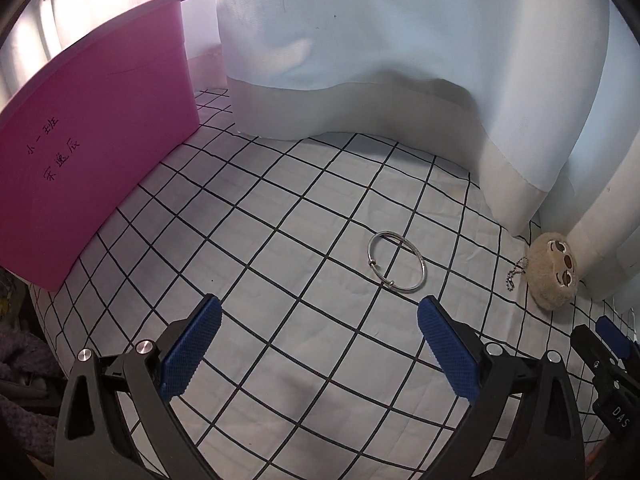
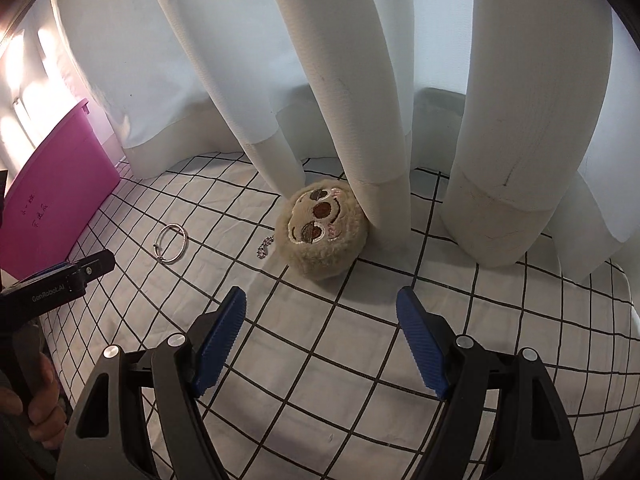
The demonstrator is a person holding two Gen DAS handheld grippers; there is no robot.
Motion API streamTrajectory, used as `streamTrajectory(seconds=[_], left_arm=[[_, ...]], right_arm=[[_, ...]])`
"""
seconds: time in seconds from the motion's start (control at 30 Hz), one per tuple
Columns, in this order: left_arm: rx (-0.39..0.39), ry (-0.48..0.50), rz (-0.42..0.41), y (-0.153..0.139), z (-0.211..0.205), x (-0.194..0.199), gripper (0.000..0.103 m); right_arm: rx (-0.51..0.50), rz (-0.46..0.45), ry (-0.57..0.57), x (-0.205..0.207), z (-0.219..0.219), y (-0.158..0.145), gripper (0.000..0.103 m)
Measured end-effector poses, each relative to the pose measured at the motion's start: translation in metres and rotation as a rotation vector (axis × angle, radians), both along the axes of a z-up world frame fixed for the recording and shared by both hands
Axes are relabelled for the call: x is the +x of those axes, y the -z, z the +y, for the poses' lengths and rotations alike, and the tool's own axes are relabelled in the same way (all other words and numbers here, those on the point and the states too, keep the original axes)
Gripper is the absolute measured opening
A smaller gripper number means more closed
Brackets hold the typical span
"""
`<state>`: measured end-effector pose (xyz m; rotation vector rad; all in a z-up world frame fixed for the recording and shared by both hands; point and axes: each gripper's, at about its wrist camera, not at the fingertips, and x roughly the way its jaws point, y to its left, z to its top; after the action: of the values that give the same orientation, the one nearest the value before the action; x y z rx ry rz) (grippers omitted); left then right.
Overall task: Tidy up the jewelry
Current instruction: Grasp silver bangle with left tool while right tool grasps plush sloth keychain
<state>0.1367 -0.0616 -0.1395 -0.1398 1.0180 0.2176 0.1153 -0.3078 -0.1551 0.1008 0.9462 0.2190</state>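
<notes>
my left gripper point(image 1: 320, 312) gapes wide and empty above a silver bangle point(image 1: 397, 261) on the checked cloth point(image 1: 280, 240). my right gripper point(image 2: 322, 304) also stands wide, empty, near a plush keychain point(image 2: 322, 232).

Quick headcount, nothing fancy:

- One silver bangle point(image 1: 397, 261), lying flat on the grid sheet.
- One plush sloth-face keychain point(image 2: 322, 233), with one little ball chain point(image 2: 264, 249) hanging off it.
- One pink box point(image 1: 96, 136), with two lines of handwriting on the side.
- One checked sheet point(image 1: 304, 216) under all of it.
- Two claws: left claw point(image 1: 320, 322) and right claw point(image 2: 321, 308), each with two blue pads, so four pads total.
- One hand point(image 2: 38, 400) visible, wrapped round a handle at the edge of the right wrist view.
- White curtain point(image 2: 372, 80): looks like one, hanging in several folds, three fat ones up close. Can't tell if more than one panel.
</notes>
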Motion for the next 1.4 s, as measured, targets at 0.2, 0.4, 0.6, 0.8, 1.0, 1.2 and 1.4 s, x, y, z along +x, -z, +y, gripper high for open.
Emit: streamTrajectory(seconds=[0.2, 0.4, 0.6, 0.8, 1.0, 1.2, 1.4], left_arm=[[-0.023, 0.031, 0.006, 0.014, -0.008, 0.020, 0.097], [-0.023, 0.066, 0.016, 0.026, -0.019, 0.034, 0.097], [-0.022, 0.083, 0.039, 0.037, -0.024, 0.045, 0.097], [-0.031, 0.081, 0.051, 0.044, -0.018, 0.055, 0.097], [-0.021, 0.080, 0.051, 0.047, -0.016, 0.060, 0.097], [-0.003, 0.081, 0.042, 0.047, -0.021, 0.067, 0.097], [-0.003, 0.075, 0.038, 0.048, -0.021, 0.073, 0.098]], right_arm=[[-0.026, -0.018, 0.002, 0.006, 0.008, 0.007, 0.074], [-0.047, -0.023, 0.012, 0.014, 0.014, 0.013, 0.074], [-0.051, -0.016, 0.030, 0.019, 0.016, 0.017, 0.074], [-0.071, -0.011, 0.036, 0.025, 0.019, 0.021, 0.074], [-0.090, 0.002, 0.046, 0.034, 0.025, 0.027, 0.074], [-0.109, 0.012, 0.051, 0.042, 0.026, 0.032, 0.074], [-0.124, 0.023, 0.060, 0.049, 0.025, 0.036, 0.074]])
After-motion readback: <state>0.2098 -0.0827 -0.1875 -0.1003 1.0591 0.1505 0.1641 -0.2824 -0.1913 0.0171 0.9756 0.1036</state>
